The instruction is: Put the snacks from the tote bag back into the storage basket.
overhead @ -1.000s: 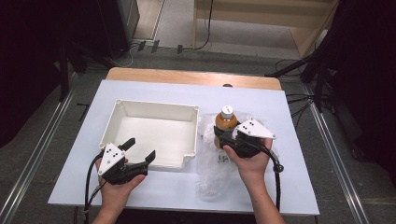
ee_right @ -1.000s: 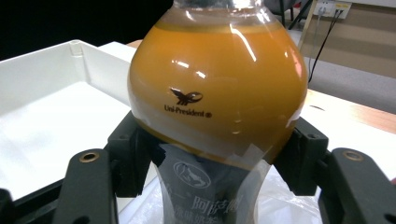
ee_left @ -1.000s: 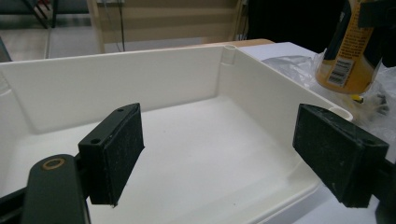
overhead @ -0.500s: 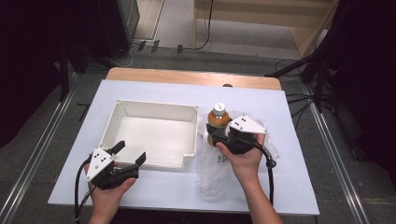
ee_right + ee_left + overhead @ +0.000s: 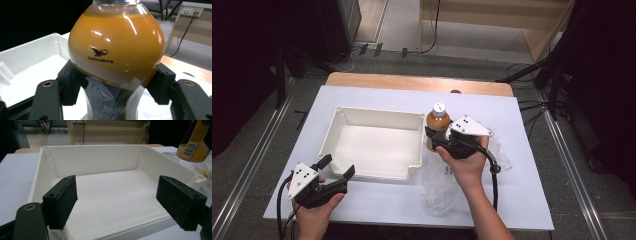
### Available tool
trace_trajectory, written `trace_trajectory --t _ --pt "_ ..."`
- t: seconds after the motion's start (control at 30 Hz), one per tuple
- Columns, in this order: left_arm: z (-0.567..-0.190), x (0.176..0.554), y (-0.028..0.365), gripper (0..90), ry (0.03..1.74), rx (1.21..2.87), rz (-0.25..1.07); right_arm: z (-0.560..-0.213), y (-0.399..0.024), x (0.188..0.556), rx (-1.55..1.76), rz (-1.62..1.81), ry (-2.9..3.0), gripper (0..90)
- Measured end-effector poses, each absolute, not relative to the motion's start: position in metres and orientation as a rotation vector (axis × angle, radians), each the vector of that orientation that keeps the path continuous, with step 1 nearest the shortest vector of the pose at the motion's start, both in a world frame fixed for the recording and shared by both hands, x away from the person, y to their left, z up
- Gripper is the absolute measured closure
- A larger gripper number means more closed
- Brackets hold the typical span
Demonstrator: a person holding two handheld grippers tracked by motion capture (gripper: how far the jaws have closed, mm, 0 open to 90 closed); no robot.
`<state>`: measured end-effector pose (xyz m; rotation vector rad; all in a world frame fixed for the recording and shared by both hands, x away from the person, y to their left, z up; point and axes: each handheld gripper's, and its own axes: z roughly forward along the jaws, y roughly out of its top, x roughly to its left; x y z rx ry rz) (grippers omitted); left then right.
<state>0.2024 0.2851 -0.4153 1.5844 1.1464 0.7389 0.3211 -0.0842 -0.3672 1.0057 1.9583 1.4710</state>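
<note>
Juice bottle (image 5: pixel 437 125), round-bellied with orange liquid and a white cap, stands upright just beside the right wall of the white tray (image 5: pixel 339 127), clamped at its narrower labelled waist by the right tongs (image 5: pixel 432 141); in the right gripper view the bottle (image 5: pixel 116 50) bulges above the two black pads (image 5: pixel 70 82), which press on its sides below the widest part. Under and behind the right hand (image 5: pixel 464 162) lies a crumpled clear plastic bag (image 5: pixel 437 187) on the white tabletop (image 5: pixel 522 200). The left tongs (image 5: pixel 336 166) hover at the tray's near edge with jaws spread wide and nothing between them; in the left gripper view their pads (image 5: pixel 61 201) frame the tray's bare interior (image 5: pixel 112 195), with the bottle's base (image 5: pixel 193 143) at the upper right, past the tray's far corner.
</note>
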Motion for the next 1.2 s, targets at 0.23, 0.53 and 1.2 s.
trace_trajectory --t 0.23,0.53,1.2 --pt "-0.416 0.199 0.291 17.6 1.131 1.584 0.724 -0.363 -0.079 0.322 0.997 1.488 1.960 37.2" --pt "-0.420 0.198 0.300 17.2 1.136 1.580 0.703 -0.357 -0.070 0.322 0.956 1.509 1.962 37.2" --pt "-0.420 0.196 0.301 17.4 1.131 1.587 0.709 -0.352 -0.059 0.325 0.938 1.532 1.978 37.2"
